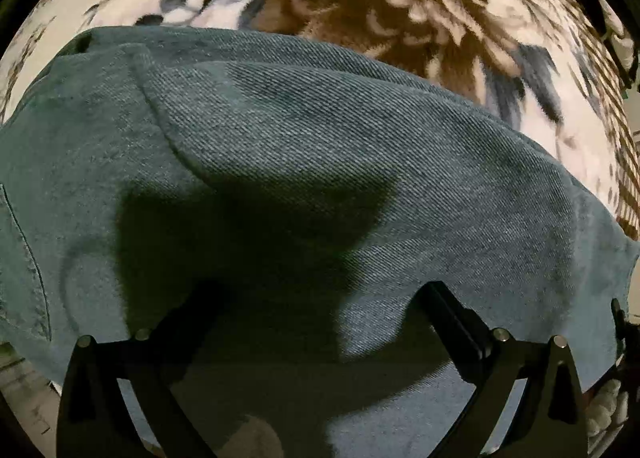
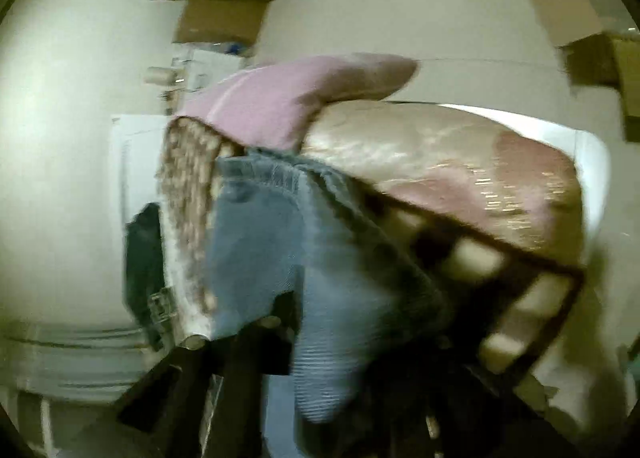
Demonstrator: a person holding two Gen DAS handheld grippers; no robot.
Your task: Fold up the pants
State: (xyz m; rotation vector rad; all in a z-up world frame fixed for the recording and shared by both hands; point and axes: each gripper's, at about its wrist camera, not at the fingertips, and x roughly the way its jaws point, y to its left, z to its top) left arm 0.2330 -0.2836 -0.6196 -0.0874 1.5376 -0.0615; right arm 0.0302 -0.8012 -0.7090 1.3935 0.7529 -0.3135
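The pants are blue-grey denim [image 1: 304, 146] and lie spread on a patterned blanket, filling most of the left wrist view. My left gripper [image 1: 320, 298] hovers just above the denim with its fingers [image 1: 452, 310] wide apart and nothing between them; it casts a dark shadow on the cloth. In the blurred right wrist view, my right gripper [image 2: 316, 322] is shut on a fold of the light blue denim [image 2: 256, 242] and holds it lifted, with the frayed hem toward the top. The right fingertips are hidden by the cloth.
A brown, white and grey patterned blanket [image 1: 400, 18] lies under the pants. The right wrist view shows a pink and beige pillow [image 2: 420, 162], a pink cloth [image 2: 276, 102], cardboard boxes [image 2: 224, 18] on a pale floor, and a dark garment [image 2: 144, 250] at the left.
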